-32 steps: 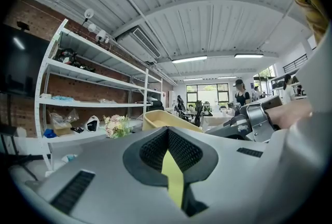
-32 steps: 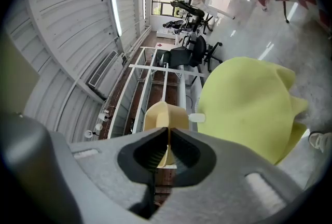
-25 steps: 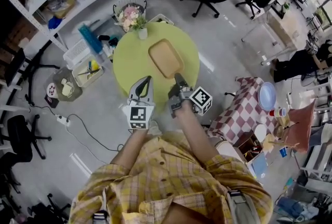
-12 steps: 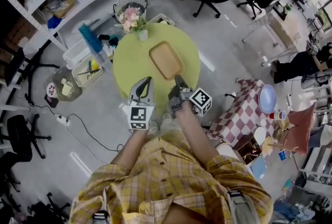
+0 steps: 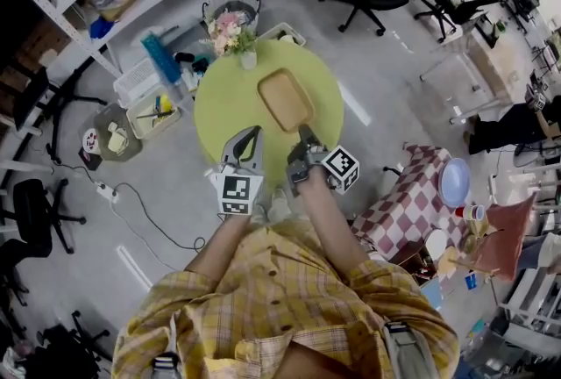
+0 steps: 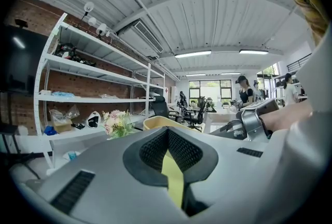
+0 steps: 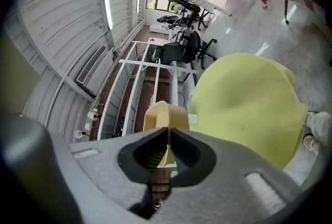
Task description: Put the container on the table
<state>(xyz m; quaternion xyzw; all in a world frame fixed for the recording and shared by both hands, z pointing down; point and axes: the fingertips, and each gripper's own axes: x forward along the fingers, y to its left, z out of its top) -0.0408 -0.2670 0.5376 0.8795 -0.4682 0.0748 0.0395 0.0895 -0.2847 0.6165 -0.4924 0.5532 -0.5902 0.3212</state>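
Two grippers at table (image 5: 223, 101) edge: right gripper (image 5: 304, 134) jaws pinch the container (image 5: 285, 98) rim, left gripper (image 5: 254, 133) jaws closed.

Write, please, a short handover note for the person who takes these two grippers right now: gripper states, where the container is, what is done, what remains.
The right gripper is shut on the near edge of the container.
The left gripper is shut and empty, beside the right one, above the near edge of the table.
The container is over the middle of the table; I cannot tell whether it rests on it.
Done: container brought to the table.
Left: set it down flat, open the right gripper, draw back.
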